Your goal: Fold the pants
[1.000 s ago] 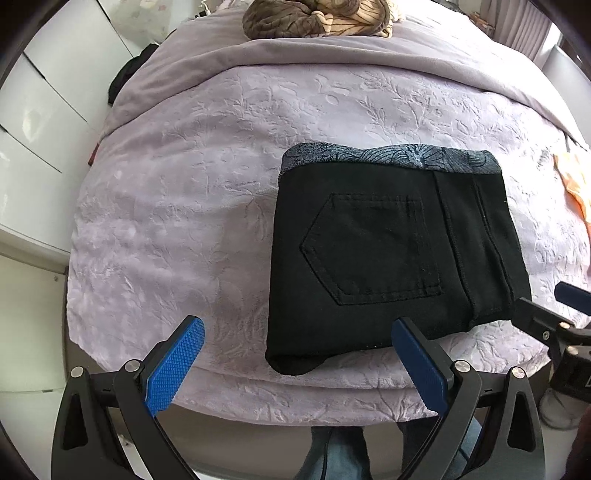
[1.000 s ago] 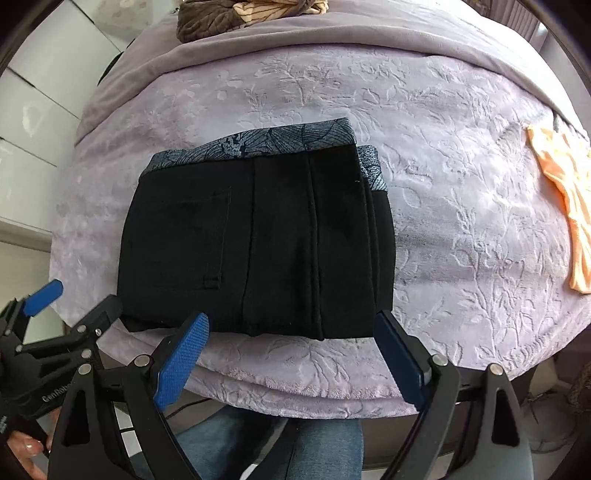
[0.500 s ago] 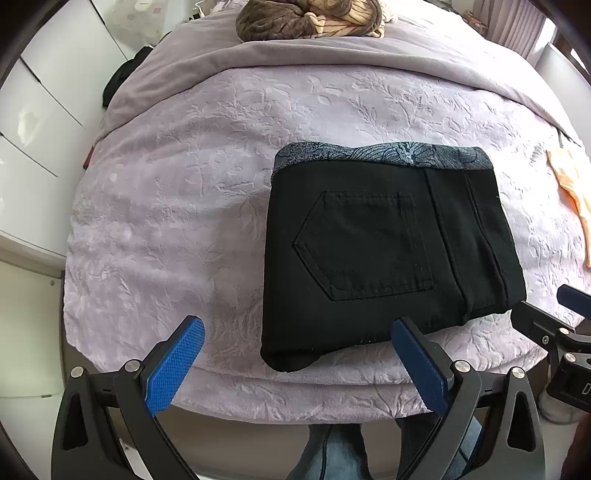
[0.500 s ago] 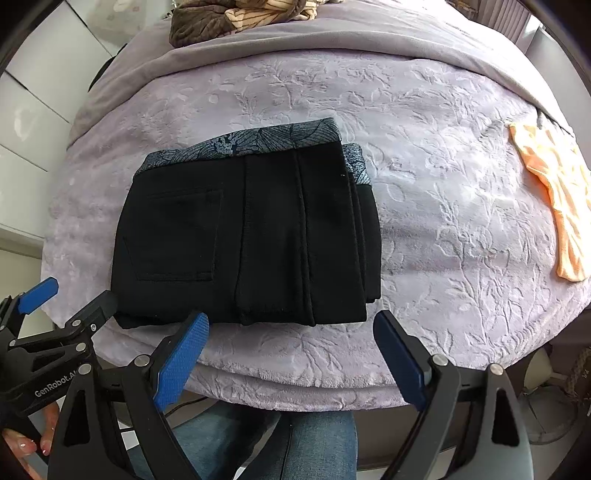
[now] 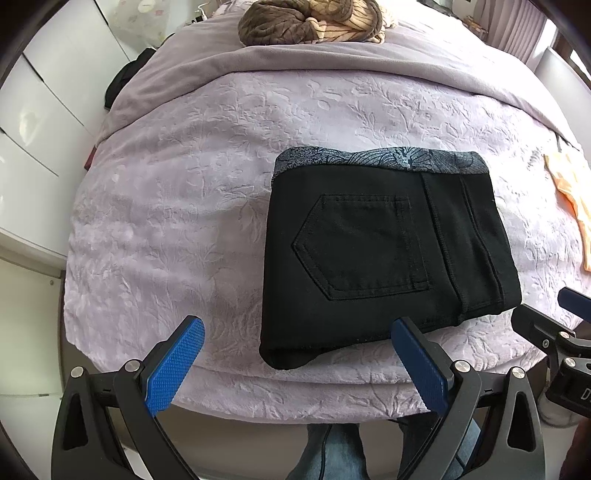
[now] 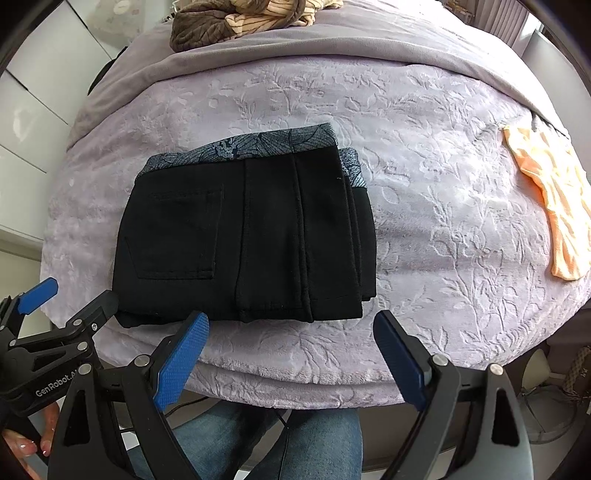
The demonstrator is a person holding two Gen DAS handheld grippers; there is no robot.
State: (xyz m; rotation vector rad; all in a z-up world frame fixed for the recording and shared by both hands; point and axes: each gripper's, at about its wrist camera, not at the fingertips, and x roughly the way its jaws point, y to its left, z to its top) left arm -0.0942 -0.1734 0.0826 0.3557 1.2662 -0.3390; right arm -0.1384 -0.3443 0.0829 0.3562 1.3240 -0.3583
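Note:
Black pants [image 5: 384,251] lie folded into a compact rectangle on the lilac bed, back pocket up, with a grey patterned waistband along the far edge. They also show in the right wrist view [image 6: 243,236]. My left gripper [image 5: 295,354] is open and empty, held off the bed's near edge in front of the pants. My right gripper [image 6: 288,354] is open and empty, also just off the near edge. Neither touches the pants. The right gripper shows at the right edge of the left wrist view [image 5: 554,332], and the left gripper at the left edge of the right wrist view [image 6: 55,321].
The lilac embossed bedspread [image 5: 177,206] covers the bed. An orange garment [image 6: 554,206] lies at the right side. A brown and striped heap of clothes [image 5: 310,20] sits at the far end. White cabinets [image 5: 33,122] stand to the left. The person's jeans-clad legs [image 6: 258,439] are below.
Both grippers have drawn back and up from the bed edge, so the folded pants sit farther away in both views. The pants have not moved. Both grippers stay open.

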